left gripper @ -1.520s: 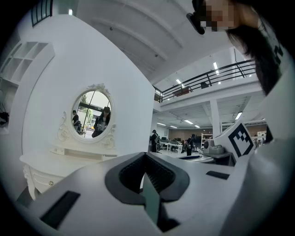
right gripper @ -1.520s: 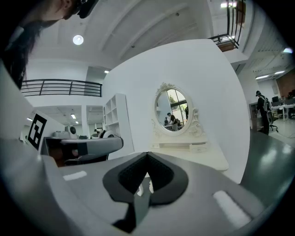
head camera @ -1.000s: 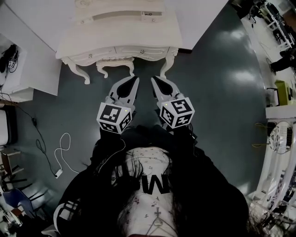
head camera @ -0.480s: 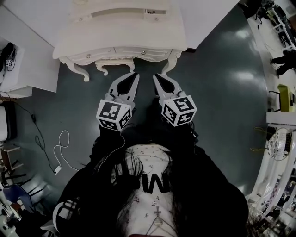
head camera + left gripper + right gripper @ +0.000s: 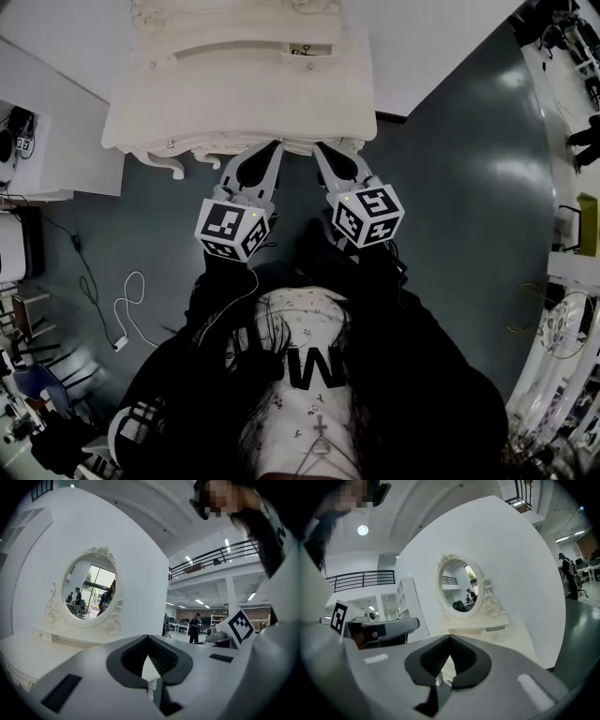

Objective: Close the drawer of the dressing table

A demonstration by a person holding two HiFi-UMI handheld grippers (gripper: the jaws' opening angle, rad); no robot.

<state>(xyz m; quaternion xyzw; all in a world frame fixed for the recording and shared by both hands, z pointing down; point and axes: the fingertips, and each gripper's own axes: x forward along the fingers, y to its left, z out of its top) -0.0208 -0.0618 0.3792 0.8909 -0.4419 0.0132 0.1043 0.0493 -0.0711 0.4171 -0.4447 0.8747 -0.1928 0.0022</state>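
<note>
Grey floor [image 5: 450, 187]: left tool [image 5: 273, 148] and right tool [image 5: 321, 148], the 2 closed and empty, near white counter [image 5: 234, 103]; small drawer [image 5: 494, 633] ajar, contents unseen.

Cream-white dressing table [image 5: 234, 103]; seemingly grey-green floor [image 5: 450, 187]; 2 black-and-white marker cubes [image 5: 231, 228] [image 5: 367, 216].

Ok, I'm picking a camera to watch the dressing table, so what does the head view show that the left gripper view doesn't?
Only the head view shows the white cable on the floor. Only the left gripper view shows the oval mirror face-on and a balcony railing. Both show the white dressing table, the left gripper with jaws together, and the right gripper beside it.
</note>
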